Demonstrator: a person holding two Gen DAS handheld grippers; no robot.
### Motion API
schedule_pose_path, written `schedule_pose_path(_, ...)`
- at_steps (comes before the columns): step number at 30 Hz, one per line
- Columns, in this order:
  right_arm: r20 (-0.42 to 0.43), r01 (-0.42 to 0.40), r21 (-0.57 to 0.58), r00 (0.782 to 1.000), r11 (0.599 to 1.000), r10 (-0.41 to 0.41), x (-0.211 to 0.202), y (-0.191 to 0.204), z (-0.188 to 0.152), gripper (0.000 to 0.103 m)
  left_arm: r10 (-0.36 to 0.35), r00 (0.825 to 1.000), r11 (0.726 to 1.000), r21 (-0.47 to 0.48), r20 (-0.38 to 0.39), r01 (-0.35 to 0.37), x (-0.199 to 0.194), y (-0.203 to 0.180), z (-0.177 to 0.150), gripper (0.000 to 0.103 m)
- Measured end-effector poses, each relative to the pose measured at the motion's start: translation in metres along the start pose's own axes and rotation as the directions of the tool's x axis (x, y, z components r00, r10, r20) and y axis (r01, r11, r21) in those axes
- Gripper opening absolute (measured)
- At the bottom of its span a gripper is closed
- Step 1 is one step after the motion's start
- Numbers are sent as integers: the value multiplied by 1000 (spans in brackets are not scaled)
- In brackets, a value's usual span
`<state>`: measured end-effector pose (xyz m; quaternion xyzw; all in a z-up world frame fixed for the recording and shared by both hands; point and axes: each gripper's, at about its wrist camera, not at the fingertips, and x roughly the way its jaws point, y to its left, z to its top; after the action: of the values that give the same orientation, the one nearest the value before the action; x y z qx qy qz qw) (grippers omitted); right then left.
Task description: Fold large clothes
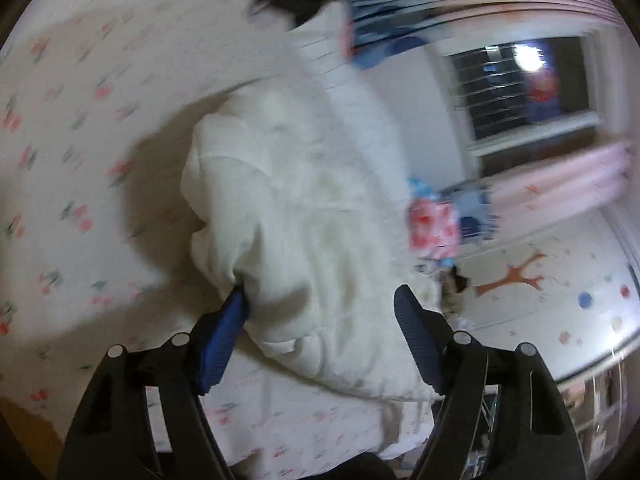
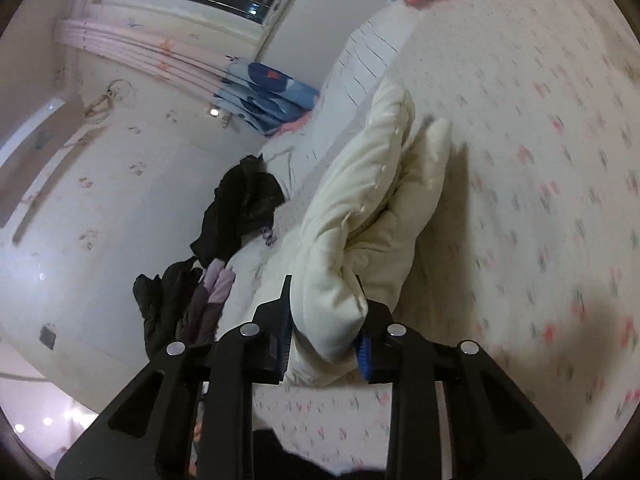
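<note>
Two tools, right tool (image 2: 325, 320) pinching puffy quilted cream coat (image 2: 360, 216), left tool (image 1: 320, 320) spread wide, floral bedsheet (image 1: 80, 140)

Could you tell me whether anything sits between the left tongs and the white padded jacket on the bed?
Nothing visible does. The left tongs are open with the white padded jacket bulging directly between them, one blue pad against its edge. The right tongs are shut on the same jacket.
</note>
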<state>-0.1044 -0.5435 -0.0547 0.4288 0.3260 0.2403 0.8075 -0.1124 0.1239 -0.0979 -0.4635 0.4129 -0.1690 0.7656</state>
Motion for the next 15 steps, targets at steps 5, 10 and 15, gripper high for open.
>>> schedule_pose_path(5,-49,141,122,989,982,-136,13,-41,-10,65,72,981,992,-94,-182,-90,47,19,2,79)
schedule_pose_path(10,-26,98,50,995,994,-96,31,-29,2,39,143,984,988,-42,-108,-148,65,3,21,79)
schedule_pose_path(15,29,62,-22,998,998,-62,2,-8,14,31,74,996,987,149,-47,-66,32,-40,-8,39)
